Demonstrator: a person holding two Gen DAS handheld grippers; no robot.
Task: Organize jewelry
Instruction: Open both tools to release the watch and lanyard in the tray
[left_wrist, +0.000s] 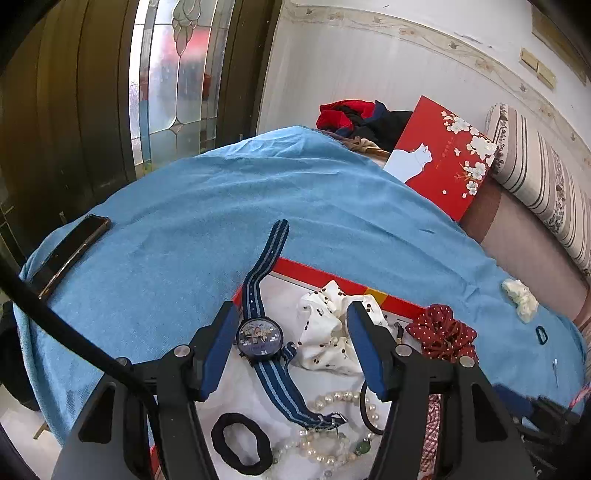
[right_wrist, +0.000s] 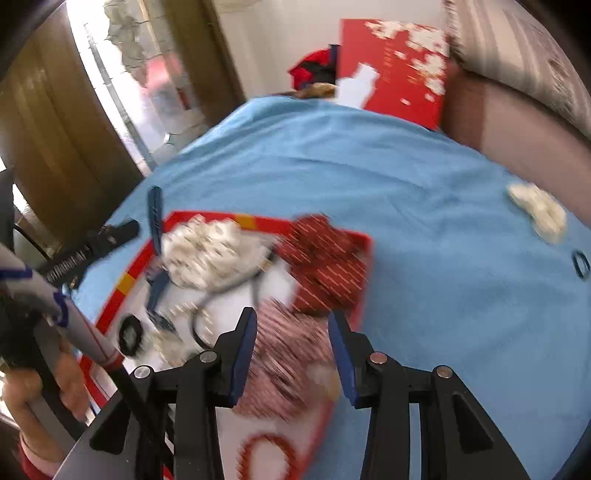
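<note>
A: Biggest first: blue towel (left_wrist: 229, 199) covers the bed. On it, the red-rimmed white tray (left_wrist: 317, 275), holding most of the jewelry.

B: Contents?

A: Spotted white scrunchie (left_wrist: 325, 332), dark red dotted scrunchie (left_wrist: 441, 332) on the rim at 3 o'clock, blue striped watch (left_wrist: 260, 338), black hair tie (left_wrist: 240, 443) at 7, pearl strand (left_wrist: 328, 448) at 6.

B: Left out?

A: Cream scrunchie (right_wrist: 537, 212) and small dark ring (right_wrist: 580, 264), both at 3 on the towel. Mostly done, I'd say.

B: Grippers?

A: Left gripper (left_wrist: 291, 350) roughly half open, nothing clamped. Right gripper (right_wrist: 291, 354) jaws apart over a blurred pink checked scrunchie (right_wrist: 291, 362), pads not pressing.

B: Text?

A: Red cat box (left_wrist: 441, 157) lettering is unreadable.
</note>
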